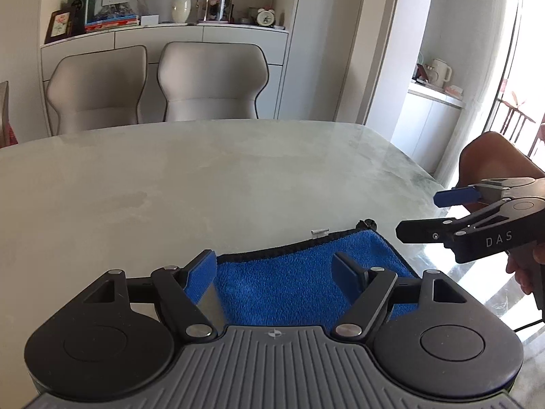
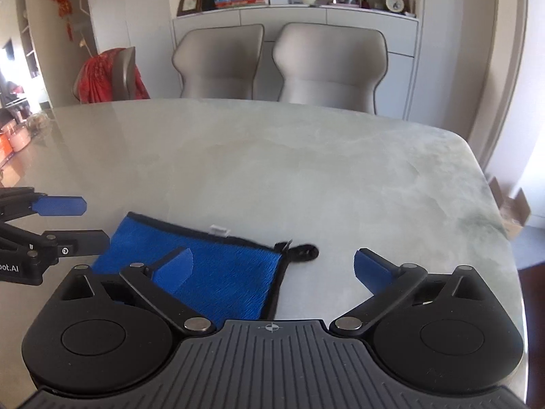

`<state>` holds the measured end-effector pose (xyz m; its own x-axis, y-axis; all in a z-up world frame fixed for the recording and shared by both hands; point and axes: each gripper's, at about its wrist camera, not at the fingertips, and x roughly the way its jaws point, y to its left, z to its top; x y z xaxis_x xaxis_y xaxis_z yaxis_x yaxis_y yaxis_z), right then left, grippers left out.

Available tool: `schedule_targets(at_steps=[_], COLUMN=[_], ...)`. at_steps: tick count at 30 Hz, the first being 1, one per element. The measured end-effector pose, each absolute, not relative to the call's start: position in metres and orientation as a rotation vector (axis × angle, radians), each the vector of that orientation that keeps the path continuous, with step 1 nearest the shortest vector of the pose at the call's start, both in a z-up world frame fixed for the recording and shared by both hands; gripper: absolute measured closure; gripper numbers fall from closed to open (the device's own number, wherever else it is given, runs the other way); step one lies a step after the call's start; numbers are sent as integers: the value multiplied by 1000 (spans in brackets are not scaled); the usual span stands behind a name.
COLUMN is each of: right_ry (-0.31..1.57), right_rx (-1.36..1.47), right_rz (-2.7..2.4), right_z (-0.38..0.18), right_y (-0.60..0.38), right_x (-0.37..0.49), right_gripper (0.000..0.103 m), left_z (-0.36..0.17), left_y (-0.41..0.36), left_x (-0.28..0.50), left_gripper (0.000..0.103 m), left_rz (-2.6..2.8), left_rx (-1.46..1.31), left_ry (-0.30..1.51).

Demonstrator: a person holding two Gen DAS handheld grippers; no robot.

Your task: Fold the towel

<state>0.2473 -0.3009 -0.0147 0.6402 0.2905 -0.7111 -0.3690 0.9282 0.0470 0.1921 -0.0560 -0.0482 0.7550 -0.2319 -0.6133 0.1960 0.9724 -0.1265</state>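
Observation:
A blue towel (image 1: 289, 279) with black trim lies flat on the marble table near its front edge; it also shows in the right wrist view (image 2: 221, 272). A black hanging loop (image 2: 303, 252) sticks out at its far right corner. My left gripper (image 1: 276, 269) is open and empty, hovering over the towel's near part. My right gripper (image 2: 272, 269) is open and empty, with its left finger over the towel and its right finger over bare table. Each gripper shows in the other's view, the right gripper (image 1: 422, 214) and the left gripper (image 2: 92, 221), both open.
The marble table (image 2: 306, 170) stretches ahead, with its right edge close by. Two grey chairs (image 1: 156, 85) stand at the far side before a white cabinet (image 1: 204, 34) with ornaments. A chair with red cloth (image 2: 109, 75) stands far left.

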Motion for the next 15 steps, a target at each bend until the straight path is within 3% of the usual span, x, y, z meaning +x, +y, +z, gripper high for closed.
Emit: schedule_targets(at_steps=[15], right_ry=[919], right_rx=[-235], right_rz=[131], right_z=[19], right_y=[-261], right_x=[154], right_gripper=[1], left_z=[-23], left_y=[-26], left_x=[88], left_gripper=[15], left_rz=[-52], left_rx=[-198], left_ry=[766])
